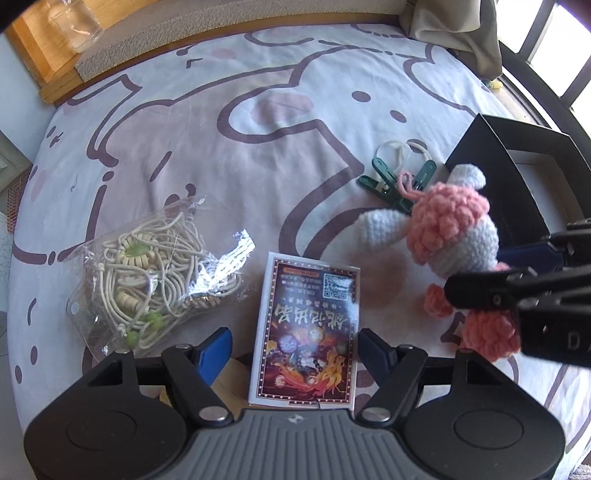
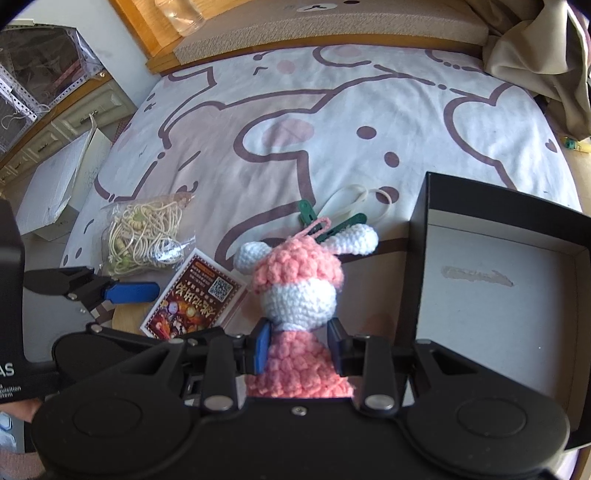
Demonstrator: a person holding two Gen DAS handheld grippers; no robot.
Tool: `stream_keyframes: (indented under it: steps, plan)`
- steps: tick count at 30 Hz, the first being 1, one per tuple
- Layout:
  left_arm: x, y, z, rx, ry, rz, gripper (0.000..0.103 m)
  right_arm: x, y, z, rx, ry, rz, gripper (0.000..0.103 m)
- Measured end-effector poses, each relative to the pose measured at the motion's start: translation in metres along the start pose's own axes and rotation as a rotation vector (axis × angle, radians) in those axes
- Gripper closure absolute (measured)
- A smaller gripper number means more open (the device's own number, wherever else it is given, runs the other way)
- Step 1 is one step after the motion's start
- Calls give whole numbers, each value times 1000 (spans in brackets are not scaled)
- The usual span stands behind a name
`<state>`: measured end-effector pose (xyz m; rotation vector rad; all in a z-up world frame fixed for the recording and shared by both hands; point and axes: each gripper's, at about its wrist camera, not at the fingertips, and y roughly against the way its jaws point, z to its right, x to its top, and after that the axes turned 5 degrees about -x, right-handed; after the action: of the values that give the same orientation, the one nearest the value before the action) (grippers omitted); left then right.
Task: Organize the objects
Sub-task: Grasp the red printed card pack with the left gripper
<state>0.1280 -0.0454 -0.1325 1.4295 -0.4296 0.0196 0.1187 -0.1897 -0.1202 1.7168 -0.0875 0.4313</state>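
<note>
A pink and white crochet doll is held upright above the bed, with my right gripper shut on its body. In the left wrist view the doll hangs at the right, in the right gripper. A small card box with a fiery print lies flat between the fingers of my left gripper. A gap shows at its blue left pad, so the jaws stand open. The right wrist view shows the card box beside that blue finger. An open black box stands at the right.
A clear bag of cream cords and beads lies left of the card box. Green clips and a white loop lie behind the doll. A cartoon-print sheet covers the bed. A glass jar stands on the wooden ledge.
</note>
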Motion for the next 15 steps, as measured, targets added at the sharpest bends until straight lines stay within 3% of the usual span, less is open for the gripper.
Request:
stream_keyframes:
  steps: [1, 7, 15]
  plan:
    - [1, 0, -3, -27, 29, -7, 41, -1, -1, -2, -3, 7, -4, 69]
    - [2, 7, -16, -52, 117, 10, 41, -1, -9, -8, -5, 16, -43, 69]
    - [1, 4, -17, -34, 120, 4, 41, -2, -24, -10, -15, 12, -92, 68]
